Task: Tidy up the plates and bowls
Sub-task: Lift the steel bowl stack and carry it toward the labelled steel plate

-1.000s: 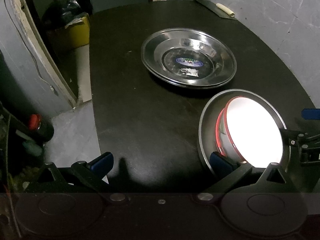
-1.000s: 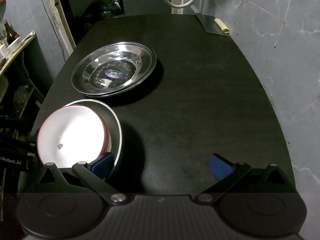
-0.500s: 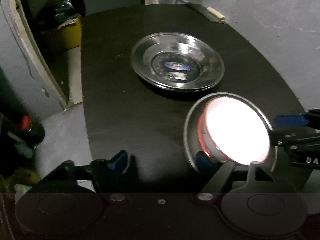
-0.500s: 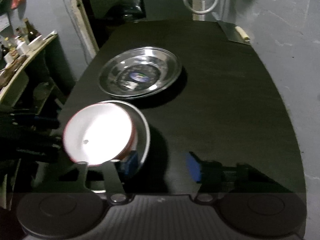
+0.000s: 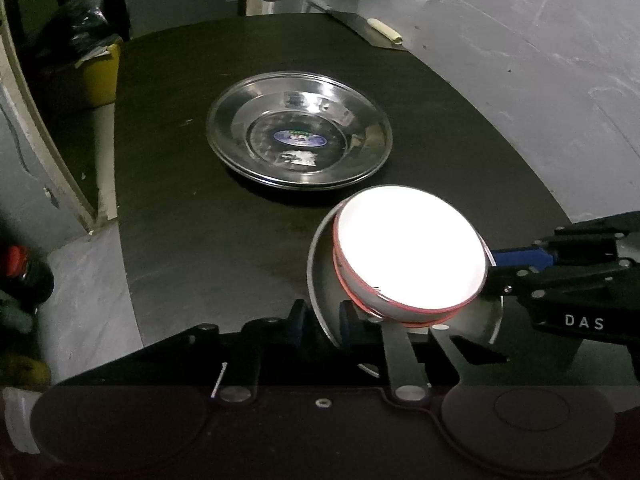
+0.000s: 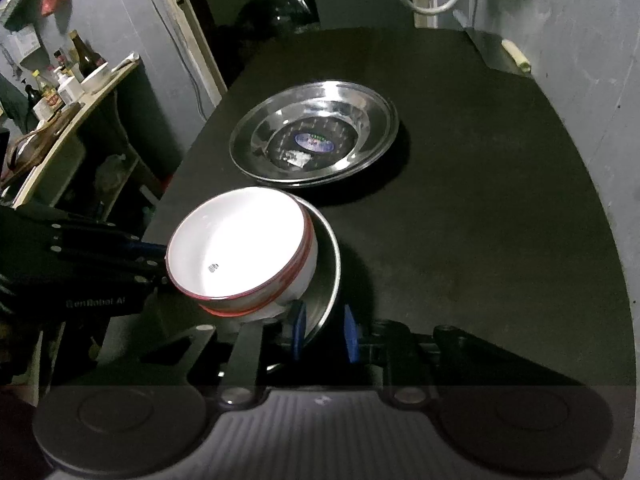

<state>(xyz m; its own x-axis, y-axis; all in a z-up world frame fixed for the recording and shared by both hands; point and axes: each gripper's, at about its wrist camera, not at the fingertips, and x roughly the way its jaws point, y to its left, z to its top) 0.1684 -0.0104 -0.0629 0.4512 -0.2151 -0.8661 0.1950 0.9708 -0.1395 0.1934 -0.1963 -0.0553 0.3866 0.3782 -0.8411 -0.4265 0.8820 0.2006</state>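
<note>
- The left gripper [image 5: 322, 326] has just closed its blue pads on the near rim of a steel plate [image 5: 320, 280]; the rim stands pinched between them.
- The right gripper [image 6: 323, 330] has likewise just closed, clamping the same steel plate [image 6: 330, 280] at its opposite edge, the rim caught between its blue pads.
- Seen from the left wrist, the right gripper [image 5: 520, 258] reaches in from the right side and meets the plate's far edge.
- Seen from the right wrist, the left gripper [image 6: 154, 248] comes in from the left at the plate's other side.
- White bowls [image 5: 408, 256] with red rims, nested together, sit on the held plate, just ahead of the left gripper's pads and leaning toward them.
- From the right wrist the white bowls [image 6: 240, 252] lie just ahead and to the left of the pads, the stack tilted.
- A second steel plate [image 5: 298, 132], with a blue sticker at its centre, rests flat on the black table [image 5: 180, 220], farther ahead of both grippers and just beyond the held plate.
- A flat metal tool with a pale handle [image 5: 384, 34] lies at the table's far edge, well apart from both grippers.
</note>
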